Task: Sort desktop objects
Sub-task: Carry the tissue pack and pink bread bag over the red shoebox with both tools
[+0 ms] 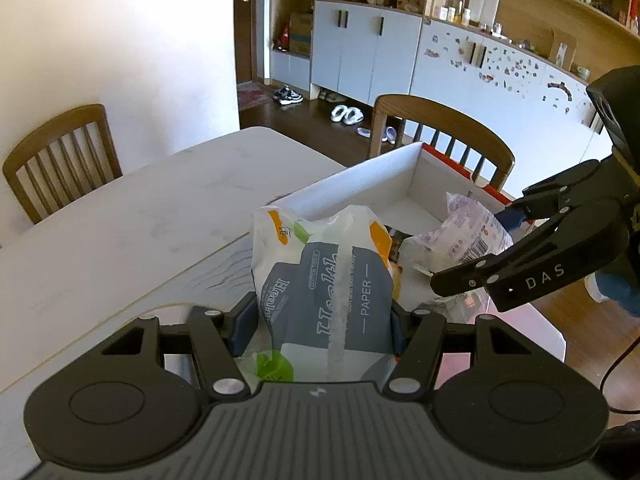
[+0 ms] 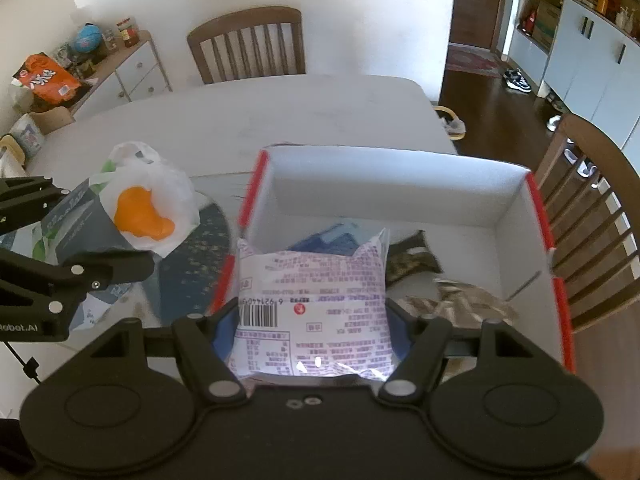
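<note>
My left gripper (image 1: 322, 320) is shut on a tissue pack (image 1: 324, 280), grey, white and orange, held above the table beside the white box (image 1: 360, 184). The pack also shows in the right wrist view (image 2: 120, 216), with the left gripper (image 2: 64, 256) around it. My right gripper (image 2: 312, 328) is shut on a white snack packet with purple print (image 2: 312, 292), held over the box (image 2: 384, 184) at its near left corner. The packet (image 1: 468, 236) and the right gripper (image 1: 500, 248) show at the right of the left wrist view.
The box has red edges (image 2: 540, 216) and holds a dark camouflage packet (image 2: 412, 256), a blue item (image 2: 332, 236) and a crinkled wrapper (image 2: 460, 300). A dark round mat (image 2: 192, 264) lies left of it. Wooden chairs (image 2: 248, 44) (image 1: 444, 132) stand around the white table (image 1: 140, 220).
</note>
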`<state>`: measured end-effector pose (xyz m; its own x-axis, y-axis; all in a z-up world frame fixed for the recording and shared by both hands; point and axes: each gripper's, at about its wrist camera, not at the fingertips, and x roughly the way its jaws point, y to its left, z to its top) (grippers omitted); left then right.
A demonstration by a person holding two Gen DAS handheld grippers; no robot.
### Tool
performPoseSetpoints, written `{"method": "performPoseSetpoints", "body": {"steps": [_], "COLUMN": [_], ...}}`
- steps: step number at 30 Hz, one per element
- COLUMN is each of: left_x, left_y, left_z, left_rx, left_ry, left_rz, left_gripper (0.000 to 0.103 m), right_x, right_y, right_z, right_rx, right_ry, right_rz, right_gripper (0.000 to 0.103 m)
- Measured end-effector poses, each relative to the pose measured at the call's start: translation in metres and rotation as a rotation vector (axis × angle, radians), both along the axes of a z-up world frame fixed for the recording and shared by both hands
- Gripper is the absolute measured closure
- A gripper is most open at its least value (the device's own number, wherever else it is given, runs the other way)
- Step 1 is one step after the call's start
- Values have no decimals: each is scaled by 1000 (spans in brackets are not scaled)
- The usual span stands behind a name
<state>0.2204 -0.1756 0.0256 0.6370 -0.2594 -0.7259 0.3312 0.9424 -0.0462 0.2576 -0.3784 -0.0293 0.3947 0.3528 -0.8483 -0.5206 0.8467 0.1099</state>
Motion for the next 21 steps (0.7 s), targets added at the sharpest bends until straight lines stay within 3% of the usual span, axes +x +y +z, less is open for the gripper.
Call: {"method": "performPoseSetpoints", "body": {"steps": [11,21], "left_x": [28,59], "left_y": [-52,-81], "left_z": [-16,-37], "left_rx": [42,107], "left_ry": [36,71], "left_rz": [-51,-63], "left_gripper": [42,42], "right_x": [32,58], "right_y": [-49,-64], "right_z": [-10,-26], "right_rx": [-36,-57], "right_ry": [0,11], "right_rz": [-44,-32], "right_gripper": [31,31]}}
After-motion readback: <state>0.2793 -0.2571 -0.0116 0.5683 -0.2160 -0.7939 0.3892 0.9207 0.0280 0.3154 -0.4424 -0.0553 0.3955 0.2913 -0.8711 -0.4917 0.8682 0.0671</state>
